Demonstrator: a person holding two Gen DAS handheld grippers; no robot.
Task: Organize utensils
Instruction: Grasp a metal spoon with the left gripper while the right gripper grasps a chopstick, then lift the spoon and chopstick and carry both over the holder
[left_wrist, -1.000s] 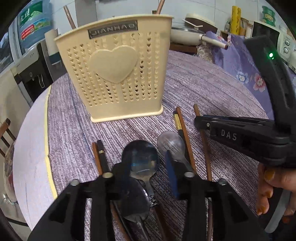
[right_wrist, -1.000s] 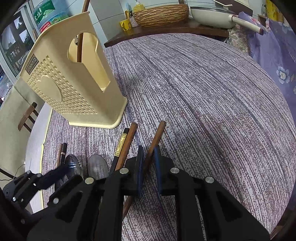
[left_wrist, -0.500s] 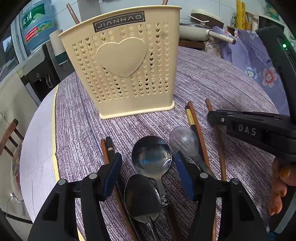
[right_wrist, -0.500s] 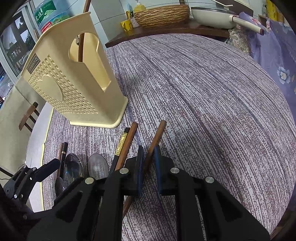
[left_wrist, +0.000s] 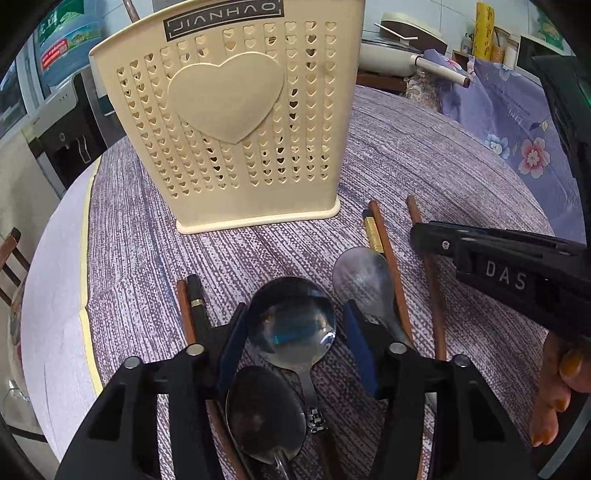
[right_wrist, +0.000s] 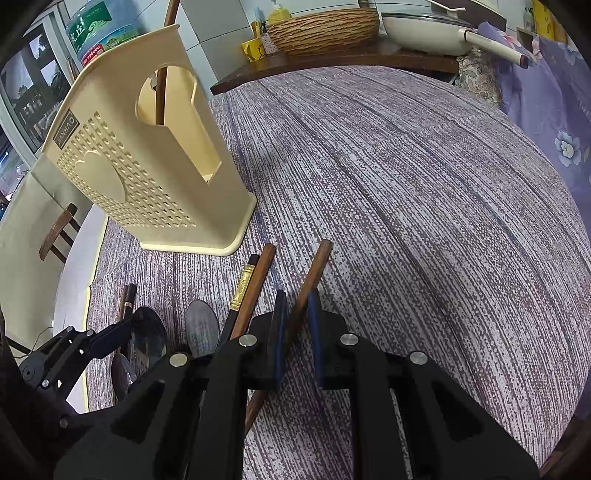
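A cream perforated utensil holder (left_wrist: 229, 129) (right_wrist: 147, 177) stands upright on the purple-grey tablecloth, with a brown chopstick (right_wrist: 162, 85) inside it. Three steel spoons lie in front of it: a round one (left_wrist: 291, 321), a paler one (left_wrist: 362, 277) and a darker one (left_wrist: 266, 417). My left gripper (left_wrist: 293, 332) has its jaws on either side of the round spoon's bowl and they are closing; a thin gap still shows on the right. My right gripper (right_wrist: 297, 306) (left_wrist: 421, 236) is shut on a single brown chopstick (right_wrist: 317, 262) lying on the cloth.
More chopsticks lie loose: a black one with a gold band (left_wrist: 373, 232) beside a brown one (left_wrist: 388, 258), and a pair (left_wrist: 192, 310) at the left. A pan (right_wrist: 424, 33) and a wicker basket (right_wrist: 325, 29) sit at the back. The table edge (left_wrist: 86, 314) runs along the left.
My left gripper has edged towards the holder; its jaws spread wider, then narrowed around the round spoon's bowl. The right gripper and its chopstick have not moved.
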